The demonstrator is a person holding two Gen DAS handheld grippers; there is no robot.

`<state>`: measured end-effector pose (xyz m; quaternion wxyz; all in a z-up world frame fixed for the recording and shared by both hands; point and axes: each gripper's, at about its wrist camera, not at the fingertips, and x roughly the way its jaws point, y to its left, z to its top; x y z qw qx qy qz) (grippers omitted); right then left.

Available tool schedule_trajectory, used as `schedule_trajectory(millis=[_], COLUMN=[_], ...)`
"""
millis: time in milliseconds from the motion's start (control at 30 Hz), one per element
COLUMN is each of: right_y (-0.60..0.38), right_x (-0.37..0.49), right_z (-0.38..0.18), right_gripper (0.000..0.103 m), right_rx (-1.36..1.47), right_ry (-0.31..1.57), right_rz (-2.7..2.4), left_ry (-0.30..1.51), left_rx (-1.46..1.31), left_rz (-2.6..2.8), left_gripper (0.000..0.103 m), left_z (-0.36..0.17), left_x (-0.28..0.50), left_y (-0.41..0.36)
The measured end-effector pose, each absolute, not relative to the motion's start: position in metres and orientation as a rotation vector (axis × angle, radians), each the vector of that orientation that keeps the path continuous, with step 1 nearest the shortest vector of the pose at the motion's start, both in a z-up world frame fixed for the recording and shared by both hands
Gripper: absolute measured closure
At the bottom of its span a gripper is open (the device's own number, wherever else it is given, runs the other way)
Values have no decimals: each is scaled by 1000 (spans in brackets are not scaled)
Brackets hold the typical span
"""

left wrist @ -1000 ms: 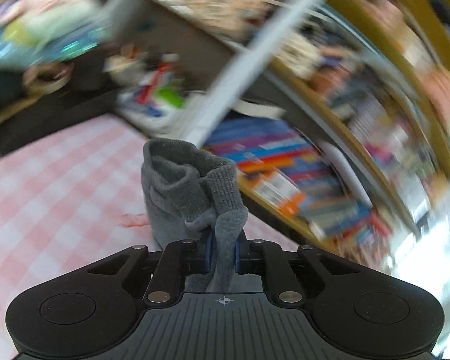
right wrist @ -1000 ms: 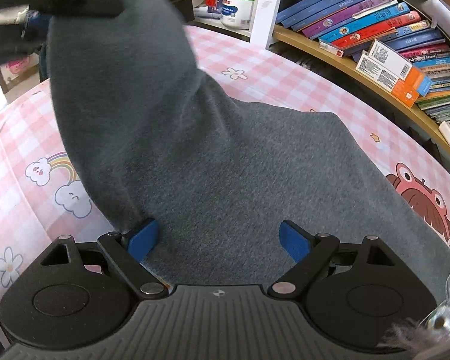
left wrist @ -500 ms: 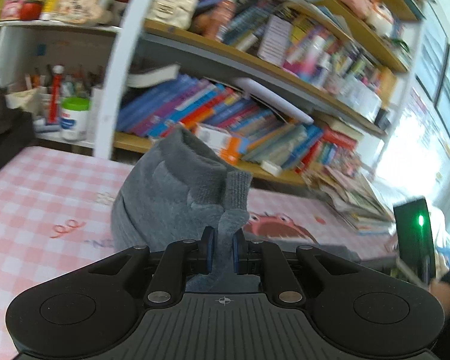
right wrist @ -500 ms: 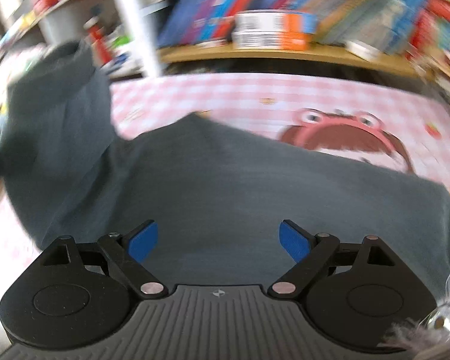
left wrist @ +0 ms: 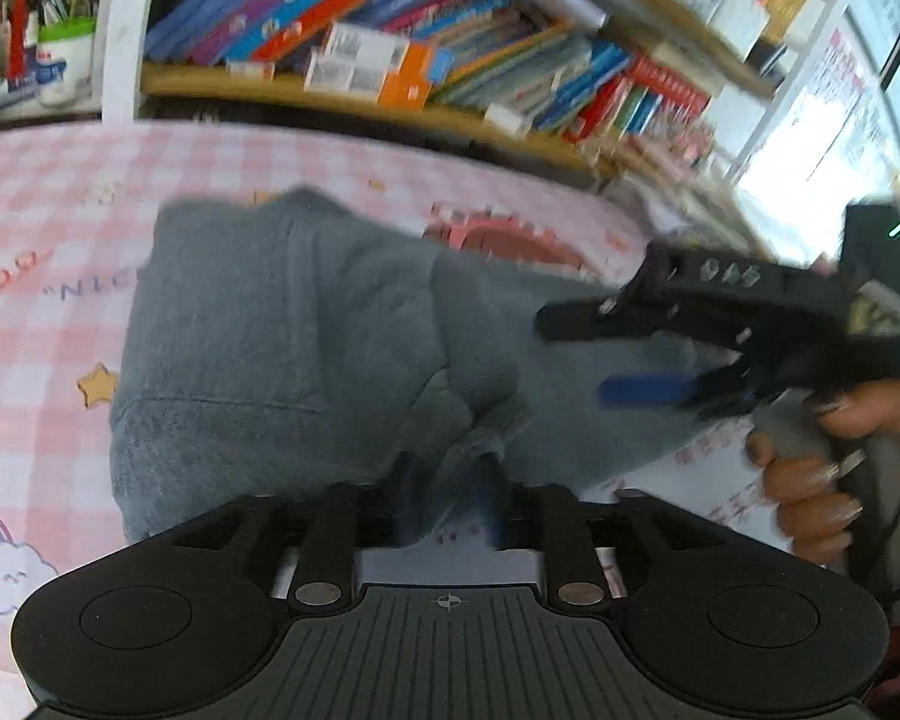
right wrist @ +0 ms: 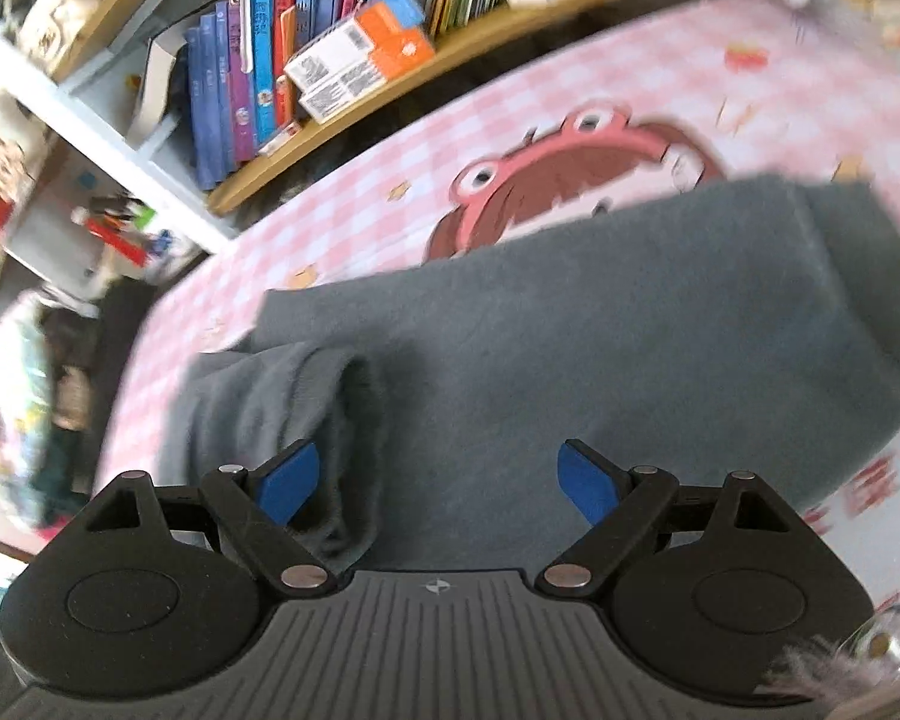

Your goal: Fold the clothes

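A grey knit garment [left wrist: 282, 330] lies spread on the pink checked tablecloth [left wrist: 36, 276]. My left gripper [left wrist: 450, 492] is low at the garment's near edge, and a bunched fold of the cloth runs in between its blurred fingers. The right gripper [left wrist: 600, 360] comes in from the right above the cloth, held by a hand [left wrist: 810, 468]. In the right wrist view the right gripper [right wrist: 438, 480] stands wide open over the grey garment [right wrist: 570, 330], with nothing between its blue pads [right wrist: 285, 480]. A folded-over roll of the cloth [right wrist: 306, 396] lies just ahead of its left pad.
Shelves packed with books [left wrist: 390, 18] run close behind the table's far edge, with a white upright post [left wrist: 120, 30] and a pen pot [left wrist: 60, 60] at the left. A cartoon face print [right wrist: 570, 162] shows on the tablecloth [right wrist: 450, 138] beyond the garment.
My left gripper has swung down and laid the lifted grey cloth over onto the table. The right gripper has turned and stayed open above the flattened garment.
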<state>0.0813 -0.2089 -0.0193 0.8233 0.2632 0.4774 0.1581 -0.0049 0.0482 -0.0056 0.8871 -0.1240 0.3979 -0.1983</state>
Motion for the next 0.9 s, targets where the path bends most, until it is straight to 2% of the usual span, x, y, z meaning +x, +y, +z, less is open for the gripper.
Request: schedule_trajectory(millis=[33,267,300,333,400,433,567,600,767,833,900], right_y=[-209,-198,-194,-191,-184,-182,-175,-173,-166,-168,-170], right_x=[83,88,89,90,91,90,82,81,73,78,84], right_z=[-22,-32,-34,-35,-38,-38,-20,-16,2,-15,-32], right_gripper=[17,18,21,23,37,42,79,84,85,84,75], right_rx=[606,766,768,759,739,725,631,608,503,523,543], right_ry=[1032,1113,1127,1142,1171,1169,1046,1016,888,977,1065], right_rz=[359,476,483,479,471,472,512,521,553,508,462], left_ry=[800,618,625,634,669,686,747,760,810,841,855], left_rx=[-273,-397,-415,-430,-446,-460,-507,-509,-491,-464,-469], left_rz=[-423,-305,-264,-228,-194,-187,-198,-201,-222,-221,-222], left_gripper=[51,54,61,78,93,94,99,99,99,99,99], left_z=[0,34,32,30,23,18,-4,-8,-23,-29,-33], left_x=[-9,-27,-27,-27,-26,-25,-22,-20,-10,-6,-3], left_y=[51,96,105,113,123,127,130,129,121,117,119])
